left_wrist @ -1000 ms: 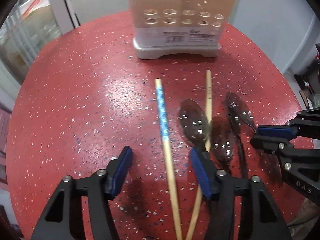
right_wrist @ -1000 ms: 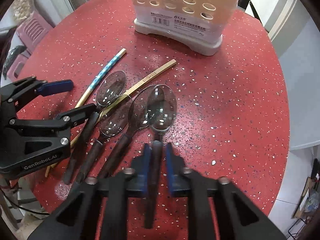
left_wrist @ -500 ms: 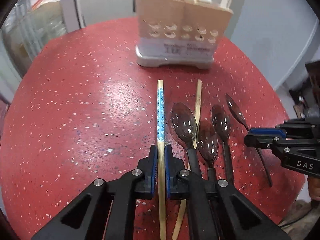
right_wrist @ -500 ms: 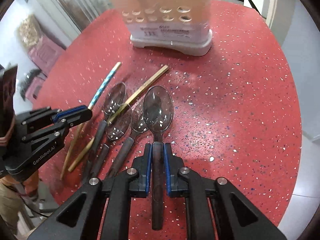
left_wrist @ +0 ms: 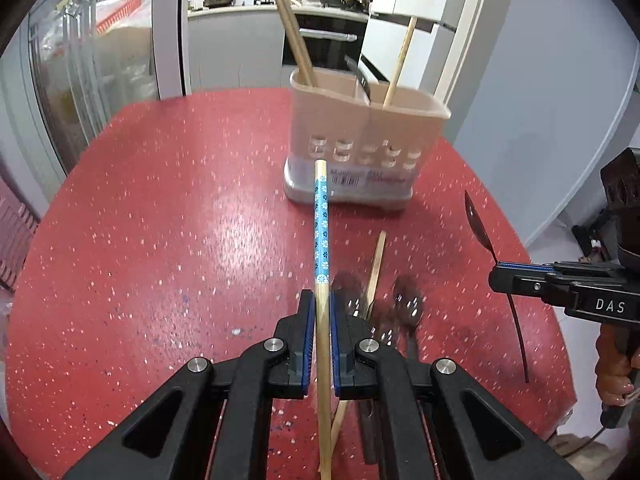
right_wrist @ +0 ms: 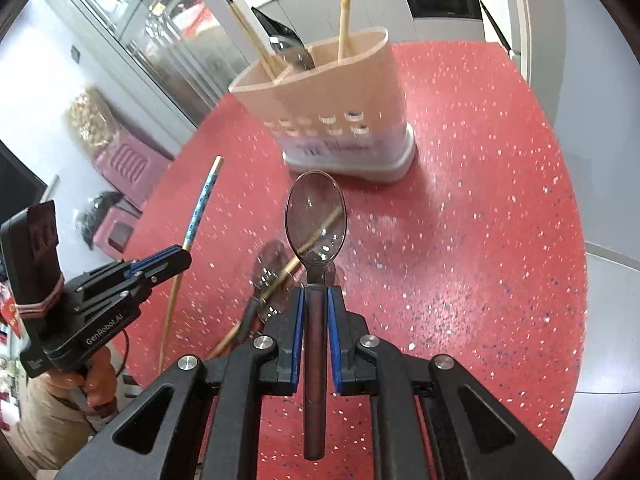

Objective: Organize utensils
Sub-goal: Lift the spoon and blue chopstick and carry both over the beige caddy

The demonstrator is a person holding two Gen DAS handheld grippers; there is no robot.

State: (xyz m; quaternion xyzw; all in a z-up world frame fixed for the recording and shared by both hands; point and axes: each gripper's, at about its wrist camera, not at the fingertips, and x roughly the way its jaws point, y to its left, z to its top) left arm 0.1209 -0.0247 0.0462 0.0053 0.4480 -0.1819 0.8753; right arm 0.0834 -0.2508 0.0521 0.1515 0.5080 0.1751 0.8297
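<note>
Left wrist view: left gripper (left_wrist: 320, 322), bottom centre, clamps the blue-patterned chopstick (left_wrist: 321, 236), which points up-frame at the utensil holder (left_wrist: 362, 148) on the red table (left_wrist: 160, 240). Right gripper (left_wrist: 505, 278) at right edge grips a spoon (left_wrist: 480, 228)

Right wrist view: right gripper (right_wrist: 316, 320) clenches the clear spoon (right_wrist: 316, 216) at centre; holder (right_wrist: 332, 108) above

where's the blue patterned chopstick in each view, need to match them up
Left wrist: the blue patterned chopstick runs up the centre, clamped in the left tongs, tip towards the holder.
Right wrist: blue patterned chopstick at the left, slanting up from the left tongs.
Shared landmark: the beige utensil holder on the red table.
</note>
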